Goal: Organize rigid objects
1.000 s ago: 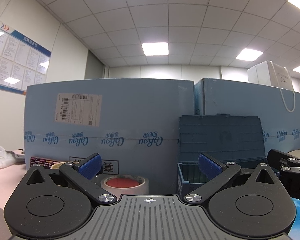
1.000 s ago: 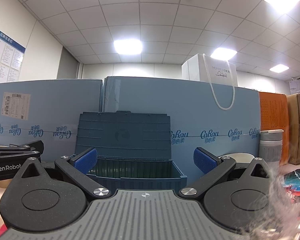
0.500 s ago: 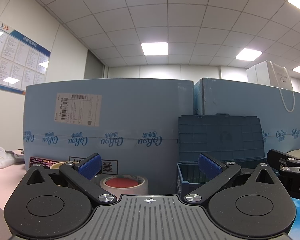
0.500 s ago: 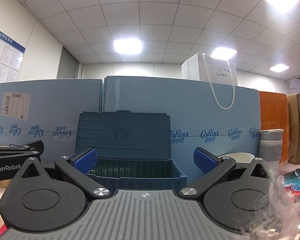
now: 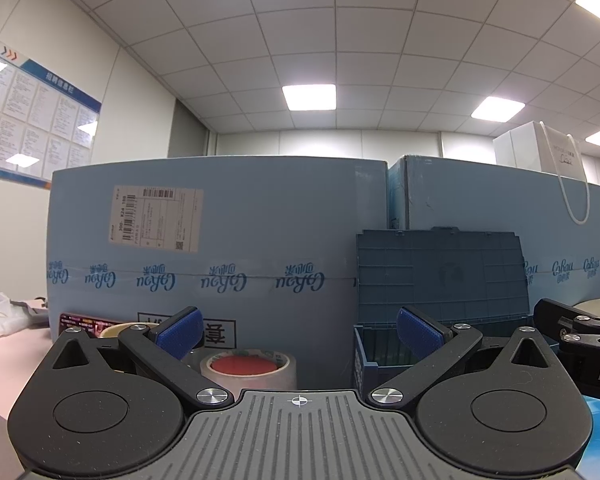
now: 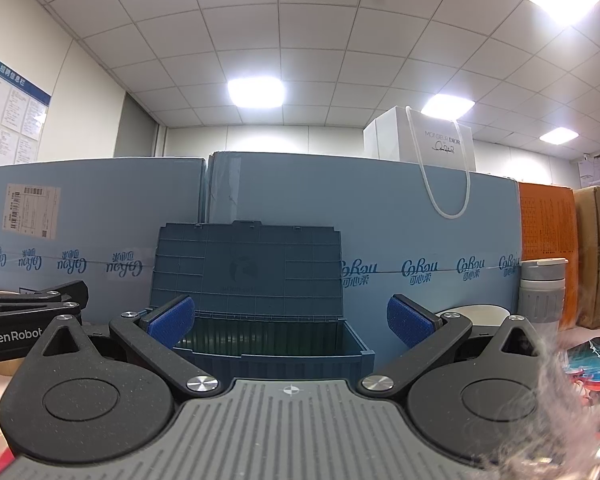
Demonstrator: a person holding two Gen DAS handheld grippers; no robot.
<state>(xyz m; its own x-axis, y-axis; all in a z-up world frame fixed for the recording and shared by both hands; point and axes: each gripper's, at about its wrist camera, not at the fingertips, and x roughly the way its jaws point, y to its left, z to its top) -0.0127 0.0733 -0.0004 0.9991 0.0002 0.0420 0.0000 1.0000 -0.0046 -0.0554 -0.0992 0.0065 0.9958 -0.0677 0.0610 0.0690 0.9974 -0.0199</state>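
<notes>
You have hardly moved: your left gripper (image 5: pixel 298 330) has crept a touch rightward, nudging the tape roll (image 5: pixel 249 368) and blue crate (image 5: pixel 440 280) slightly left in its view; your right gripper's (image 6: pixel 290 322) view shows no change.

Left gripper (image 5: pixel 299 330), jaws spread and empty, above a tape roll (image 5: pixel 249 368); open blue crate (image 5: pixel 440 280) at right.
</notes>
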